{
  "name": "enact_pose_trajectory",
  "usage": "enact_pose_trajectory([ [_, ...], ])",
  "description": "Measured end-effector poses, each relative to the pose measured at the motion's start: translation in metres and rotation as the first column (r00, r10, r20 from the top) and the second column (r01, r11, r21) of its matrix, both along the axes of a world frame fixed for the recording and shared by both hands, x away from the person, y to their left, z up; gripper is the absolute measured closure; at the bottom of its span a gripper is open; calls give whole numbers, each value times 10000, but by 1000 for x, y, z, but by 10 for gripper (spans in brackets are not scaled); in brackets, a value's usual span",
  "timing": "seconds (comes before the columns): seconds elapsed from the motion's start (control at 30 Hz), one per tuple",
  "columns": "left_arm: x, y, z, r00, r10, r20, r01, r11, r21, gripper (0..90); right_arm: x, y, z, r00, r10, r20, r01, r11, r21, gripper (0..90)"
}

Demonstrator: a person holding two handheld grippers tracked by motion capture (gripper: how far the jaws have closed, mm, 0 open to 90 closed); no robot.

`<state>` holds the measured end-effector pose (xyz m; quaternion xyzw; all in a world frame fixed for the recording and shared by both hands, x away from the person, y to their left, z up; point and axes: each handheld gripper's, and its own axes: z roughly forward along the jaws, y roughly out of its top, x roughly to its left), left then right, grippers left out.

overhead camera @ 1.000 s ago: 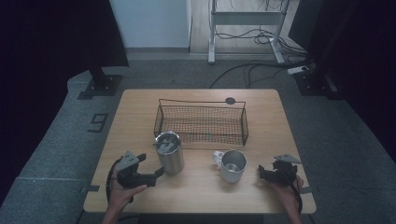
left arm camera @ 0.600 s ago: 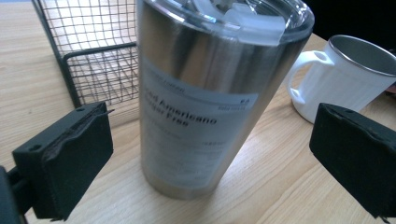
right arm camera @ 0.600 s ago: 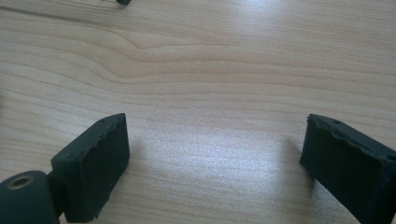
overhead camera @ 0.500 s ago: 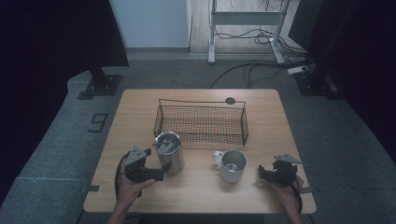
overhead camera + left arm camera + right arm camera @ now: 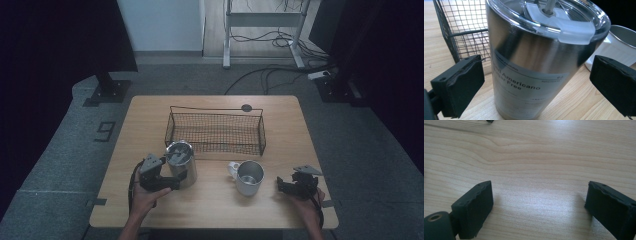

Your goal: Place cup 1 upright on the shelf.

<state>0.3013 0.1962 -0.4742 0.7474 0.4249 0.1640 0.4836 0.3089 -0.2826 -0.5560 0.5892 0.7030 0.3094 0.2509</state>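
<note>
A steel tumbler (image 5: pixel 180 162) with a clear lid stands upright on the wooden table (image 5: pixel 280 115), just in front of the wire basket's left end. My left gripper (image 5: pixel 172 181) reaches in from the tumbler's left. In the left gripper view the tumbler (image 5: pixel 536 62) stands between the wide jaws of my left gripper (image 5: pixel 536 85). The jaws have just been opening, and both pads stand clear of its wall. A steel mug (image 5: pixel 248 176) with a white handle sits to the right. Further right, my right gripper (image 5: pixel 286 185) rests low, open over bare wood (image 5: pixel 539 202).
A black wire basket (image 5: pixel 215 131) lies across the middle of the table, close behind the tumbler and mug. A small dark disc (image 5: pixel 246 107) sits near the far edge. The mug (image 5: pixel 621 47) is close to the tumbler's far side.
My left hand has slid right toward the tumbler, and its jaws now stand on either side of it. The right hand, mug and basket have kept still.
</note>
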Motion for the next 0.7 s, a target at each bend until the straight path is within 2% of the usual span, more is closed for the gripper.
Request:
enact_pose_trajectory([
  [0.23,8,-7,-2,10000,-21,11,21,9997,242,1,0,0,0,10000,-8,-8,8,10000,10,74],
  [0.43,15,-14,-6,9999,142,-70,-141,9997,183,5,0,0,0,10000,8,1,-8,10000,10,76],
  [0.7,22,-19,-11,9997,124,216,-128,9997,217,0,0,0,0,10000,-11,2,11,10000,17,79],
])
